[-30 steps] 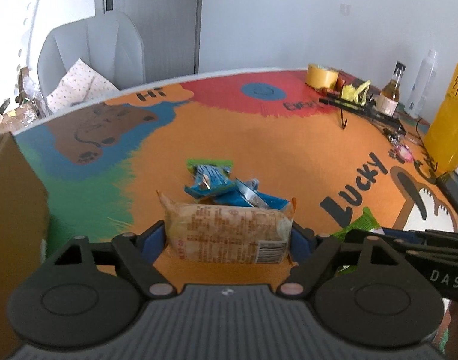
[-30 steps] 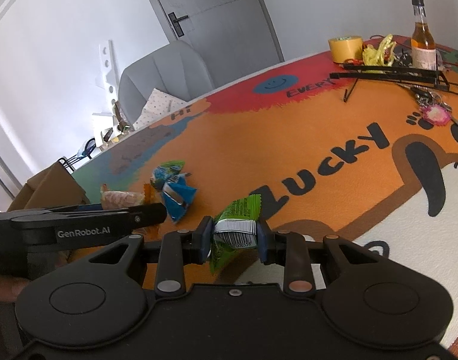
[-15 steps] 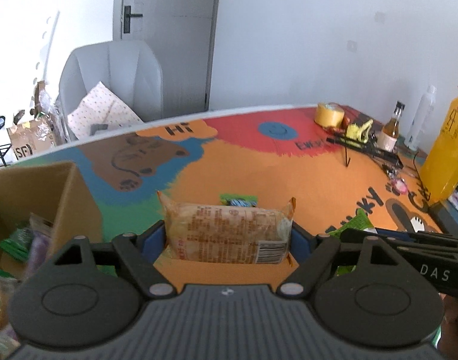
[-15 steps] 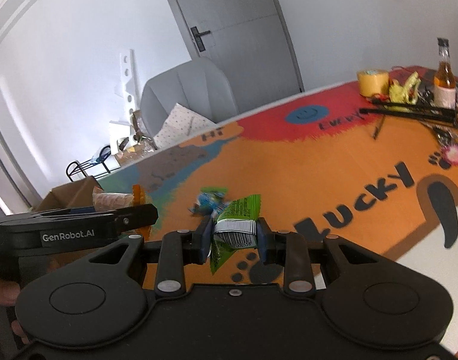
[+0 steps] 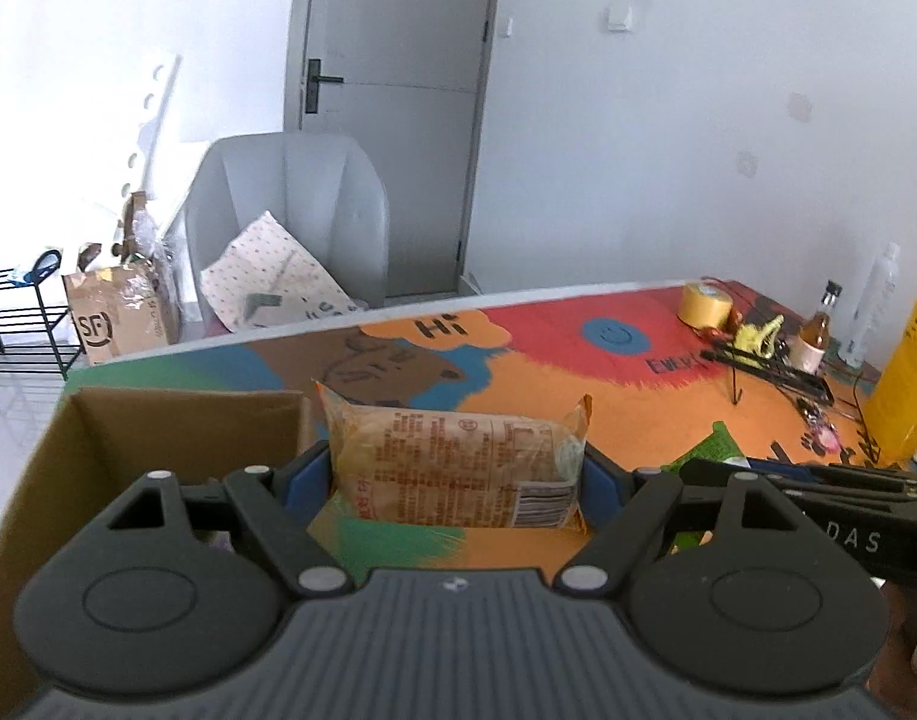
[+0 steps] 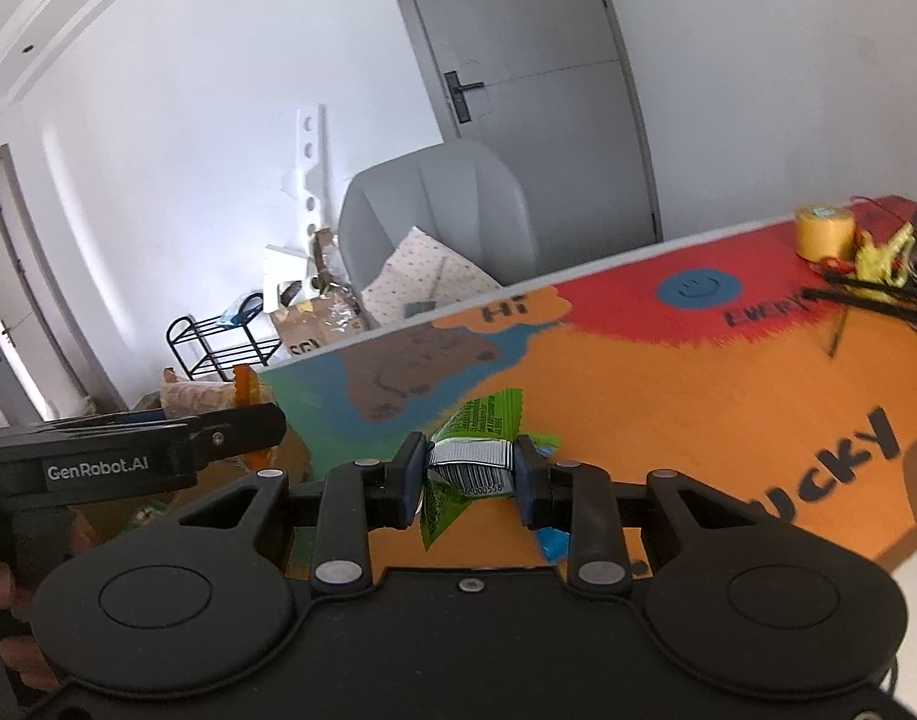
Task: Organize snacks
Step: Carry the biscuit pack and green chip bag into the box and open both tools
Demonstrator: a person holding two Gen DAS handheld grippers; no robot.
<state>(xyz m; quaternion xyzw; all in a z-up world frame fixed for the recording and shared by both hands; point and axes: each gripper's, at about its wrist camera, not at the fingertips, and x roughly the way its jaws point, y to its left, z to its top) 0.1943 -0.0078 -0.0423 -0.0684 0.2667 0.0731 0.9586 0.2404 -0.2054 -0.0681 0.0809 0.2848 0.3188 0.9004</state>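
Both my jaws are clamped on snacks. My left gripper (image 5: 455,471) stands wide, its blue pads pressing the two ends of a tan bread packet (image 5: 458,468), whose long axis runs crosswise between the fingers. My right gripper (image 6: 469,471) is nearly closed, pinching a small green snack packet (image 6: 467,450) across its silver barcode band, the crimped ends sticking out above and below.

Everything turns on the cardboard box (image 5: 176,420), which I judge to be where the snacks go. From the left wrist view its open mouth lies just left of the bread packet and slightly below it, the near corner almost at my left pad. My left gripper is clearly the closer one; the right gripper sits to the right of the box, with the left gripper between them. So the bread packet should go in first, carried leftward over the rim before I let go.
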